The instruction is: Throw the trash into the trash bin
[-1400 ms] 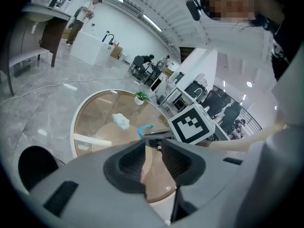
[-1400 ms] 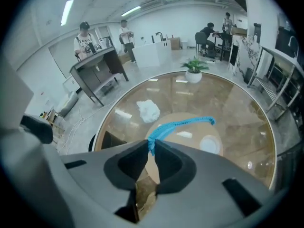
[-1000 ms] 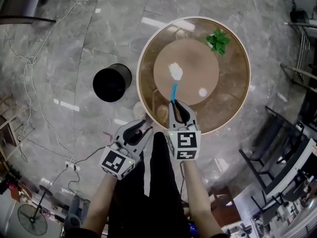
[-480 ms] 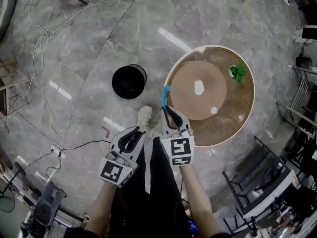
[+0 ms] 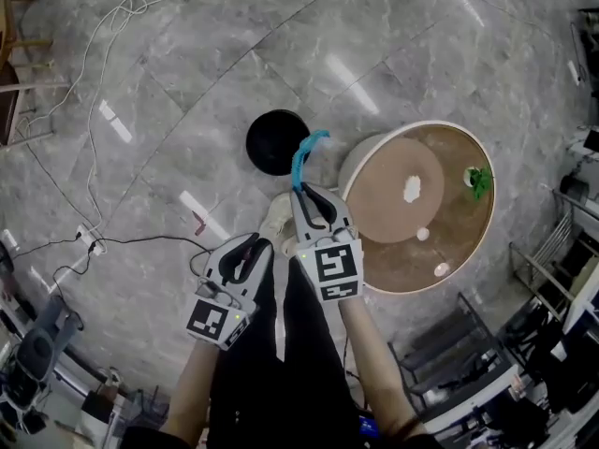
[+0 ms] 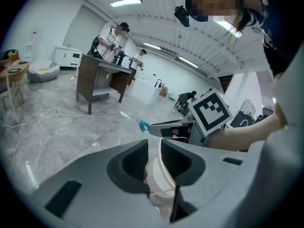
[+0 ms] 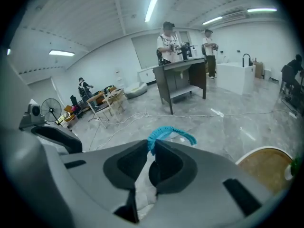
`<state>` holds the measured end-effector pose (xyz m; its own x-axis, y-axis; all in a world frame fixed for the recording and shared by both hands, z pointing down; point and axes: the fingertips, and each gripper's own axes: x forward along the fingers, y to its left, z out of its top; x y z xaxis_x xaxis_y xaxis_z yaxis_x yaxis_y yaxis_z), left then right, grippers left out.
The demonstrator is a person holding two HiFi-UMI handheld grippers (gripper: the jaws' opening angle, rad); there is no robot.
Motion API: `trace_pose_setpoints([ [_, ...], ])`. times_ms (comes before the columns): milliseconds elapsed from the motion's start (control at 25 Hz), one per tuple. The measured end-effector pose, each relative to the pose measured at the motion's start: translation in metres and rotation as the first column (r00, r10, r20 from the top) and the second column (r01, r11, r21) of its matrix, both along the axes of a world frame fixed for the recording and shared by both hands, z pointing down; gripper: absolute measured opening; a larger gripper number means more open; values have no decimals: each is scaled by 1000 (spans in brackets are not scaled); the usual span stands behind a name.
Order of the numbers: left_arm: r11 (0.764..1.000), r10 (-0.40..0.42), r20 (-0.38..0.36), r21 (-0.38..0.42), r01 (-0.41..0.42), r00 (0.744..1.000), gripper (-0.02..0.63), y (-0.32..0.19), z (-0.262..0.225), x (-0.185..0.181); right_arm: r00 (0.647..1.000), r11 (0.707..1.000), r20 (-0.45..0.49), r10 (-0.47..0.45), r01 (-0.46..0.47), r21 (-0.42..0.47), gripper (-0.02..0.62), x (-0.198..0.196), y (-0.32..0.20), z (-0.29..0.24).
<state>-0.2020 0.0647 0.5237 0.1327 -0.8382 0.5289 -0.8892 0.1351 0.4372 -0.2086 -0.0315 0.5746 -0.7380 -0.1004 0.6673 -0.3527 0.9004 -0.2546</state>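
Currently right tongs (image 5: 307, 195) pinch blue strip (image 5: 301, 157), jaws just easing open: trash bin (image 5: 276, 143) lies just beyond the tips. Left tongs (image 5: 255, 249) parted, empty.

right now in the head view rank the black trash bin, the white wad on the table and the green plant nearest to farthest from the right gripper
1. black trash bin, on the floor just beyond the right gripper
2. white wad, on the table, right of the gripper
3. green plant, at its far right rim
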Motion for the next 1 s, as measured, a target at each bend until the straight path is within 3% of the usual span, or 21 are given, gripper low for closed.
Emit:
trace_pose_setpoints([
  [200,998,-63,-12,-6,63,998,87,17,4,-14,997,997,2,-80,80,-3,67,-24,24,0],
  [400,998,-66,-14,-7,66,998,87,22,8,-17,994,994,4,-113,113,-9,132,-30,36,3],
  [1000,1000,18,-7,20,-18,1000,87,10,2,8,999,999,3,-33,33,-1,133,4,28,-2],
])
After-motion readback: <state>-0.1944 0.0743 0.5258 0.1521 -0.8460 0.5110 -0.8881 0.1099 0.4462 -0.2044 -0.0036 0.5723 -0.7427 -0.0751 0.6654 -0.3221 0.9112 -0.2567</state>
